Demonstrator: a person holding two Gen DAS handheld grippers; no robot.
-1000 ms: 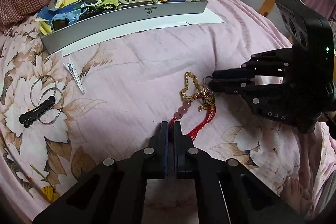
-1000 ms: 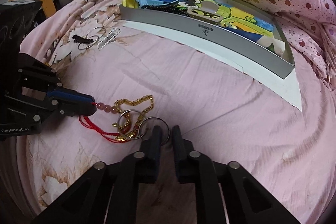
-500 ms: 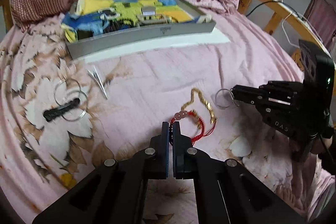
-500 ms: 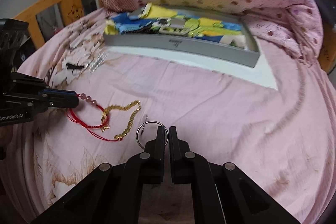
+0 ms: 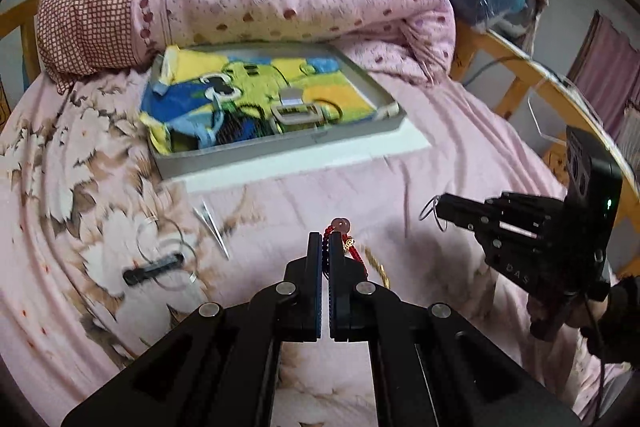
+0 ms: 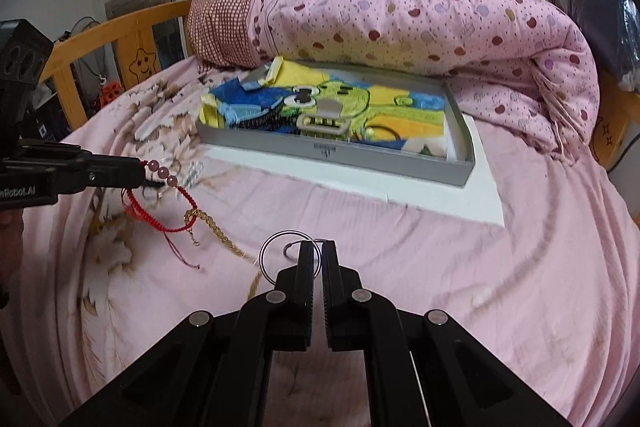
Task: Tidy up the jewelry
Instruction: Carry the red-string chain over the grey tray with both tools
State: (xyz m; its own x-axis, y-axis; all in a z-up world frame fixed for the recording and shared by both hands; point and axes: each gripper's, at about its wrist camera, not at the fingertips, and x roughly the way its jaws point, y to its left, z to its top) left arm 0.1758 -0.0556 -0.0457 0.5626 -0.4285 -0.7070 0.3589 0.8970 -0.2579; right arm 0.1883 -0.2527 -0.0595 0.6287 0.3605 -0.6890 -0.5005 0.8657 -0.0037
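My left gripper (image 5: pixel 325 241) is shut on a red cord bracelet with pink beads (image 5: pixel 340 225), held up above the bed. A gold chain (image 5: pixel 378 267) is tangled in the bracelet's cord and dangles from it. In the right wrist view the same bracelet (image 6: pixel 162 171) hangs from the left gripper (image 6: pixel 142 173) at the left, and the gold chain (image 6: pixel 220 235) trails down to the sheet. My right gripper (image 6: pixel 318 247) is shut on a silver hoop (image 6: pixel 262 257), clear of the chain. The left wrist view shows that hoop (image 5: pixel 424 211) at the right gripper's tip (image 5: pixel 438 211).
A grey tray (image 5: pixel 280 143) lined with a yellow-blue cartoon cloth lies ahead on a white board, against a rolled pink quilt (image 6: pixel 400 7). On the floral sheet at left lie a black clip with silver hoops (image 5: pixel 154 265) and a silver hair clip (image 5: pixel 212 227). A wooden bed rail (image 6: pixel 120 27) borders the bed.
Both grippers have risen from the sheet. The hoop has come apart from the tangle, and the bracelet with the gold chain now hangs in the air from the left gripper.
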